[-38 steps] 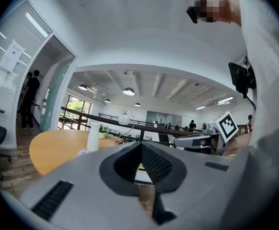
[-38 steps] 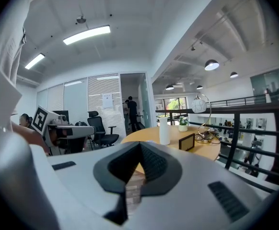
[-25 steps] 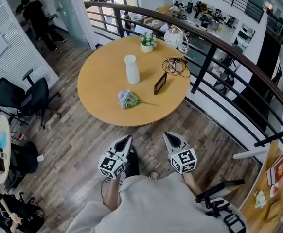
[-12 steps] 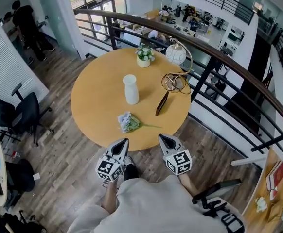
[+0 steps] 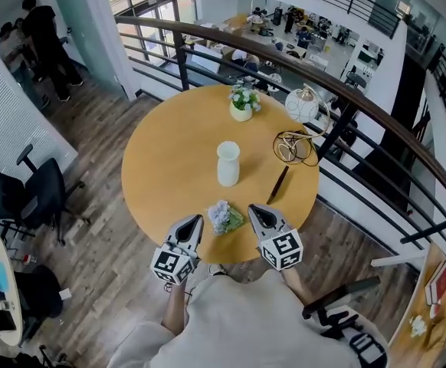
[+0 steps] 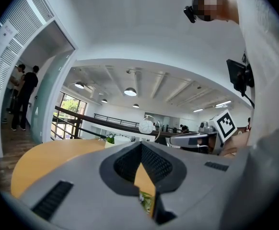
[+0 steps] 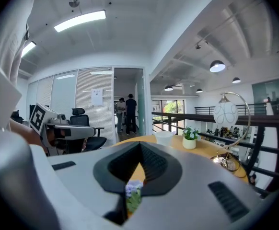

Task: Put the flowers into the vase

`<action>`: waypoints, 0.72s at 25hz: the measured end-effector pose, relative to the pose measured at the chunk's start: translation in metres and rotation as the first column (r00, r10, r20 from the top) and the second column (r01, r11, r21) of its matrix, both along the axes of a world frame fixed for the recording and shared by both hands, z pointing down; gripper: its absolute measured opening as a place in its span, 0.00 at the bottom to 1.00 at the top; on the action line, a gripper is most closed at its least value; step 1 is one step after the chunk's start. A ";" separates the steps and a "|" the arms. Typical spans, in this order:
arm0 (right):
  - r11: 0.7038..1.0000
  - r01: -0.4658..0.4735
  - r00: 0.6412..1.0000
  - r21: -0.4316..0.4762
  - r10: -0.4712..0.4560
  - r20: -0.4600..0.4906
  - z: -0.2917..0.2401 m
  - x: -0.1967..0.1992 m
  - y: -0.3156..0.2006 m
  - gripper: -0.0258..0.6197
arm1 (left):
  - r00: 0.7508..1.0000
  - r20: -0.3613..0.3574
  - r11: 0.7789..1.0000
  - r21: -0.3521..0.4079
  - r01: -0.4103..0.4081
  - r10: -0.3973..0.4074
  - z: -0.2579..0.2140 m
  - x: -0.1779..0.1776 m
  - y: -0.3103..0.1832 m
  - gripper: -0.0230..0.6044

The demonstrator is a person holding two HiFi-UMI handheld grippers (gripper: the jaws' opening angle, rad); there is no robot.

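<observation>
**You have reached the bench, and the flowers now lie between your tools**

The round bench (image 5: 165,156) fills the middle of the head view. A second ago it sat well ahead of you, with a broad strip of floor between its near edge and your tools. That strip is gone: you have walked up, and both tools now reach over the near rim.

The white vase (image 5: 227,163) stands upright near the bench's centre, just beyond the flowers. Nothing shows in its mouth. A potted plant (image 5: 242,103) and a globe lamp (image 5: 302,104) stand at the far side, and a dark frame (image 5: 277,184) lies to the right of the vase. All are clear of your path.

The flowers (image 5: 224,217) lie flat by the near edge, blooms toward you and to the left. The left tool (image 5: 194,222) sits just to their left and the right tool (image 5: 257,211) just to their right. No view shows whether either tool touches them.

Both tools have their jaws pressed together and pinch nothing. Each tool's own view shows the flowers only through the notch at its tip.

So the approach looks finished and the pickup has not begun. Before anything can be lifted, you will likely need to spread one tool's jaws.
</observation>
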State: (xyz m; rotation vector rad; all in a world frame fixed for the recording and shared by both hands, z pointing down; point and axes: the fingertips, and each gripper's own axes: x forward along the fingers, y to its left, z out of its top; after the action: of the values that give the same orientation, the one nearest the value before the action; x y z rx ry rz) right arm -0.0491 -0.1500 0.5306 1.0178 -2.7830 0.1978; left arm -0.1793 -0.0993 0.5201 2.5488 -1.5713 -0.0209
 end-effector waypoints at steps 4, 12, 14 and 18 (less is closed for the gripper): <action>1.000 -0.014 1.000 0.003 0.014 0.000 -0.006 -0.013 -0.014 0.05 | 1.000 0.003 1.000 -0.002 -0.013 0.013 -0.003 -0.015 -0.013 0.05; 0.999 -0.017 1.000 -0.043 0.016 -0.008 0.004 -0.010 -0.030 0.05 | 1.000 -0.015 0.999 -0.050 -0.013 0.013 0.006 -0.011 -0.027 0.05; 0.998 -0.002 1.000 -0.058 0.001 -0.013 0.004 -0.007 -0.026 0.05 | 1.000 -0.024 0.998 -0.067 0.002 -0.004 0.006 -0.009 -0.022 0.05; 0.996 0.026 0.999 -0.080 -0.028 -0.021 0.006 0.002 -0.033 0.05 | 0.999 -0.009 0.996 -0.080 0.040 -0.041 0.004 -0.004 -0.023 0.05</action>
State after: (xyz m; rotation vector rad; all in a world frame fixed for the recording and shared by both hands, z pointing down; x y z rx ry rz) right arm -0.0472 -0.1827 0.5362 0.9571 -2.7434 0.2896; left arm -0.1830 -0.1221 0.5238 2.4520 -1.5871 0.0232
